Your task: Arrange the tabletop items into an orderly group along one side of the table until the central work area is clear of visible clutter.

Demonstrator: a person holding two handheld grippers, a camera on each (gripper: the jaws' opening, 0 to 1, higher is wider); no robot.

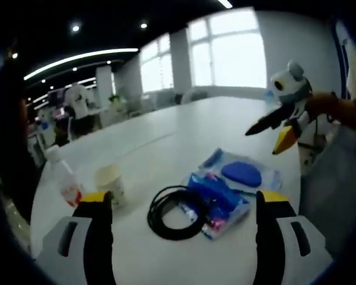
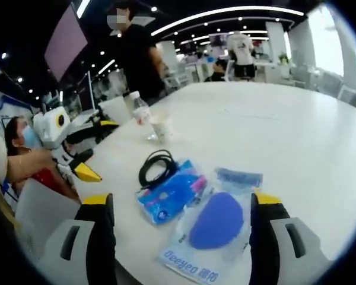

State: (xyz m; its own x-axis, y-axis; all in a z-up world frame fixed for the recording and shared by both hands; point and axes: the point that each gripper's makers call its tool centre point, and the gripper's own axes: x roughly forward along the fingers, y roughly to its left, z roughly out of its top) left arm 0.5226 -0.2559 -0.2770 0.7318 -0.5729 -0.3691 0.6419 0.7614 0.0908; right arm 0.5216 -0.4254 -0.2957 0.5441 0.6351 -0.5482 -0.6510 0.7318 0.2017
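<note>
Two blue packets (image 2: 216,228); front one reads "Deeyeo", upside down.

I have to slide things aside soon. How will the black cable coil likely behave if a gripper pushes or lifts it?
The cable is a loose coil with no visible tie, so it will probably flop and unwind when lifted. It lies against the blue packet, so a push may drag that along. It looks thin and light, and should slide easily on the smooth table.

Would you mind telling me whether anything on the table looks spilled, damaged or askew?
Nothing spilled or damaged. The bottle and paper cup stand upright. The black cable lies loosely coiled beside two overlapping clear packets, set askew rather than squared up.
</note>
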